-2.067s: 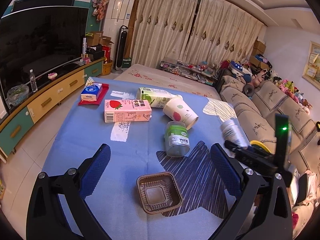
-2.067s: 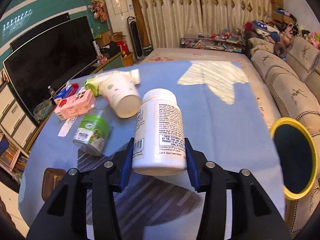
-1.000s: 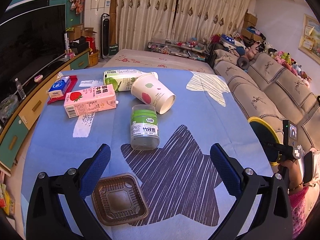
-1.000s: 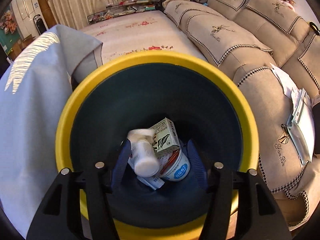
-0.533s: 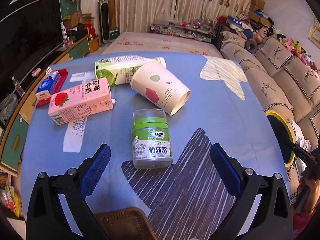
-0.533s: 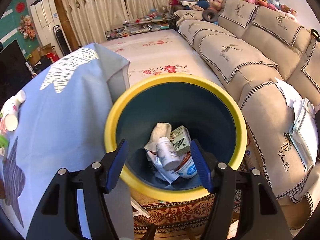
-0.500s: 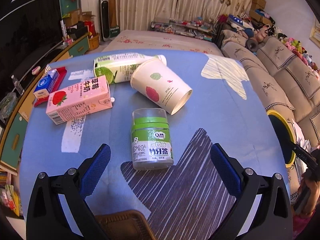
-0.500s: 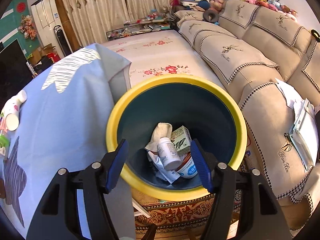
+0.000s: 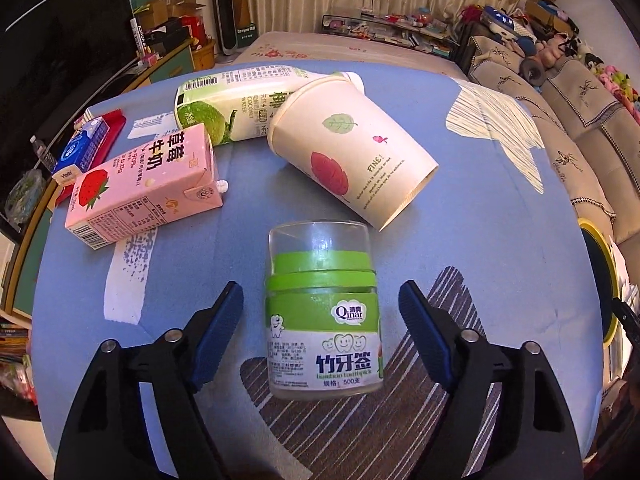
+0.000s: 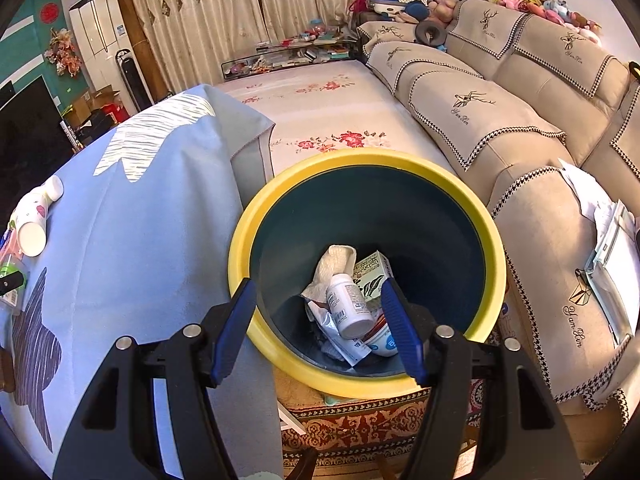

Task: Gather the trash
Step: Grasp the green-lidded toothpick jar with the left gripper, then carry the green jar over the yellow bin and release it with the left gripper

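A clear toothpick jar with a green label [image 9: 323, 316] lies on the blue tablecloth [image 9: 472, 216]. My left gripper [image 9: 320, 312] is open, its fingers on either side of the jar, apart from it. Behind lie a paper cup [image 9: 352, 160], a pink strawberry milk carton [image 9: 140, 188] and a green coconut water carton [image 9: 236, 104]. My right gripper [image 10: 318, 316] is open and empty above the yellow-rimmed bin [image 10: 484, 216]. A white pill bottle [image 10: 348, 304] lies in the bin with other trash.
A beige sofa [image 10: 520, 128] stands right of the bin. A tissue pack [image 9: 82, 148] lies at the table's far left. The bin's rim [image 9: 600, 264] shows past the table's right edge. A TV and cabinet are at the left.
My right gripper let the pill bottle go into the bin and has risen a little. My left gripper has moved forward and now straddles the toothpick jar.
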Action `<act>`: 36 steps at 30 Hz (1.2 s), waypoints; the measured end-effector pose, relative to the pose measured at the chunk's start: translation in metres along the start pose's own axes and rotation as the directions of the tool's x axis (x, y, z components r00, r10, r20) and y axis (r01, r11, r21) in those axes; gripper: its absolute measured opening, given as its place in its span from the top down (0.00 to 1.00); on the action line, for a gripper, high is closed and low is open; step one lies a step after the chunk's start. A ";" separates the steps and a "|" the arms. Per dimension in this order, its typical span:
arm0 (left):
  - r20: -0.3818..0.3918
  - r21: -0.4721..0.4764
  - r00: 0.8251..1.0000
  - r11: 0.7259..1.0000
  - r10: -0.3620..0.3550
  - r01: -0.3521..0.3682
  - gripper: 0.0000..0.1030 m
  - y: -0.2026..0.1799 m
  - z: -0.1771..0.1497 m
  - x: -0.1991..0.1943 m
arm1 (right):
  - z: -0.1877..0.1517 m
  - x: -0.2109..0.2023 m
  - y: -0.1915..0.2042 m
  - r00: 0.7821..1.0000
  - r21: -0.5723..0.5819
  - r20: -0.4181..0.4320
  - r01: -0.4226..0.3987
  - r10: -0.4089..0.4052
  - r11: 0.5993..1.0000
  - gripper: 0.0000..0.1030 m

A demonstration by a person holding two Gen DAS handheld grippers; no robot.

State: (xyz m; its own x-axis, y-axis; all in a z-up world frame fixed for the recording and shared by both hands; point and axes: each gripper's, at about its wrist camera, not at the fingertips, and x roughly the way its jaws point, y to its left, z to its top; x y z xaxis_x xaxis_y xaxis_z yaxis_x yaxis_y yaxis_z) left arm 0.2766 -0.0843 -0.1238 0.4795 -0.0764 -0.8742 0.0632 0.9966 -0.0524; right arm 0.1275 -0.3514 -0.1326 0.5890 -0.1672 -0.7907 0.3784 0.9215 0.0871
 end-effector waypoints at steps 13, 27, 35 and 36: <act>0.018 0.030 0.999 0.999 -0.026 0.026 0.52 -0.011 -0.007 -0.008 | -0.003 -0.012 -0.002 1.000 0.004 0.023 -0.020 0.020 1.000 0.40; 0.056 0.323 0.953 0.909 -0.296 0.263 0.52 -0.148 -0.028 -0.087 | -0.006 -0.048 -0.044 0.995 0.042 0.090 0.032 -0.036 0.999 0.40; -0.082 0.460 0.921 0.805 -0.382 0.375 0.52 -0.286 -0.029 -0.057 | -0.015 -0.063 -0.096 0.991 0.106 0.102 0.073 -0.084 0.992 0.40; -0.094 0.473 0.923 0.799 -0.374 0.372 0.52 -0.301 -0.029 -0.050 | -0.017 -0.064 -0.104 0.991 0.119 0.102 0.079 -0.091 0.990 0.40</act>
State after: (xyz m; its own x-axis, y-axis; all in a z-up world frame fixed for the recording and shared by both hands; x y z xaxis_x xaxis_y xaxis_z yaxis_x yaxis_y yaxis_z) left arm 0.2082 -0.3799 -0.0781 0.3366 -0.4404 -0.8324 0.6426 0.7535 -0.1388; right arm 0.0378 -0.4308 -0.1011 0.6216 -0.2855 -0.7295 0.5059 0.8573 0.0955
